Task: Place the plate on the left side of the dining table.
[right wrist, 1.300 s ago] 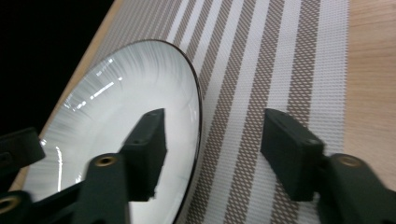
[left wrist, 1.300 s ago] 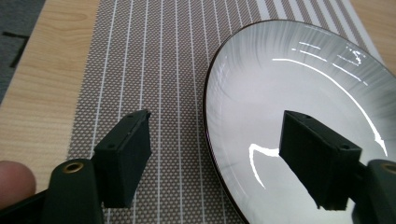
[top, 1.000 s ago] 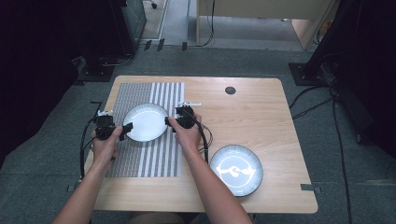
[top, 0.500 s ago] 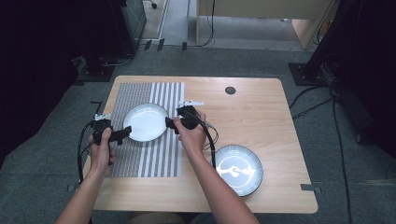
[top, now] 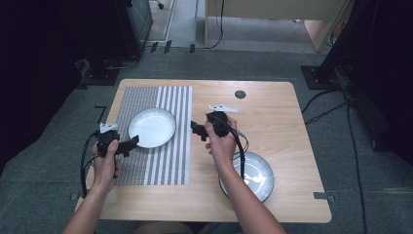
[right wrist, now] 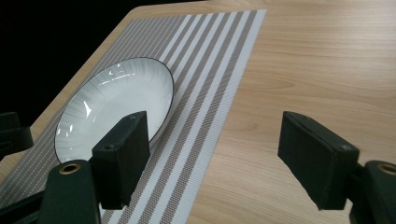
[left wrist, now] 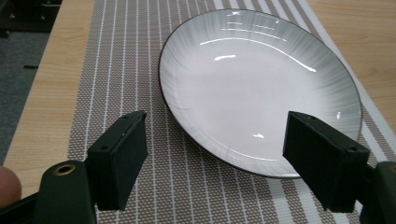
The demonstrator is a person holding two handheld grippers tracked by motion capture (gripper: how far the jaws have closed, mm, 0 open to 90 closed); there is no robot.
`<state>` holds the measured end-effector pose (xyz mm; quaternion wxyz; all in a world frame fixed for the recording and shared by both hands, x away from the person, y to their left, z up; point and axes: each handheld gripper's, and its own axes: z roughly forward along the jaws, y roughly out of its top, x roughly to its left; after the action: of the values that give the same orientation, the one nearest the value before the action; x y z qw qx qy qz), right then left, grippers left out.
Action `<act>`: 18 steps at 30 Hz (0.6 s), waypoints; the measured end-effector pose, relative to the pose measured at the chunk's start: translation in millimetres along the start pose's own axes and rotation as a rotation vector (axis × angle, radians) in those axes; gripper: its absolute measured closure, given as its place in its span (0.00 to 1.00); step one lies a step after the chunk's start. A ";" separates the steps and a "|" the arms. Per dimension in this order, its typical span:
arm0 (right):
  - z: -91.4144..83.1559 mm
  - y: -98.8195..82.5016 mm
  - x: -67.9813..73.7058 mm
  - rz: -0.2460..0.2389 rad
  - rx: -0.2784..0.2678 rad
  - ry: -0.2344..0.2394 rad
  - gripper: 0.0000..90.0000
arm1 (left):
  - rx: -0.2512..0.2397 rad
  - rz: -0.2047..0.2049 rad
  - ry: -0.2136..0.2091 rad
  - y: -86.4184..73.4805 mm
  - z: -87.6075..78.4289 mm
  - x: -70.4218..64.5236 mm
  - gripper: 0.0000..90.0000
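High view, listed near to far.

1. Second plate (top: pixel 257 174), near right on the table (top: pixel 282 126). It is dark-rimmed with a pale motif. The right forearm crosses its left edge, so that part is hidden, and we cannot make the motif out.

2. Left gripper (top: pixel 134 142), held near left over the mat (top: pixel 160 165). It is released, with its jaws wide apart and pointing right at the plate (top: pixel 152 127). Its own view shows the plate's near rim lying across the gap. One jaw overlaps the rim there, and we cannot tell whether it touches.

3. Right gripper (top: pixel 196 130), raised over bare wood just right of the mat. It is released, its jaws have just been opening, and nothing is between them. They point left toward the plate, well clear of it.

4. Plate, white with a dark rim, empty. It lies flat on the far left part of the mat, and neither tool grips it.

5. Dark disc (top: pixel 240 94), set in the tabletop at the far edge.

Step, as we judge it: the plate is set down on the mat and let go, and both tools stand off.

Next move, as we judge it: the right tool swings near and right to the second plate. It would need open jaws lowered over the rim for a thin edge pinch.
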<state>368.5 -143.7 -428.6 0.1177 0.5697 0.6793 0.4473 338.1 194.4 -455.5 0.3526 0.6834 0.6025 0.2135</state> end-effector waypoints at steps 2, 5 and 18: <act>-9.3 -0.2 -6.0 0.003 -0.006 -0.004 0.28 | -0.006 0.000 -0.005 -1.6 -2.0 -2.7 0.24; -20.3 -0.9 -14.6 -0.007 -0.015 -0.015 0.27 | -0.006 -0.001 -0.013 -5.2 -3.9 -5.6 0.24; -56.5 -13.6 -58.0 -0.002 -0.041 -0.049 0.23 | 0.013 0.030 0.001 -22.6 -8.6 -5.3 0.25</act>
<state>340.3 -220.8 -426.6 0.1462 0.5773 0.6675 0.4469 315.8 191.8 -465.9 0.3447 0.6945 0.5938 0.2152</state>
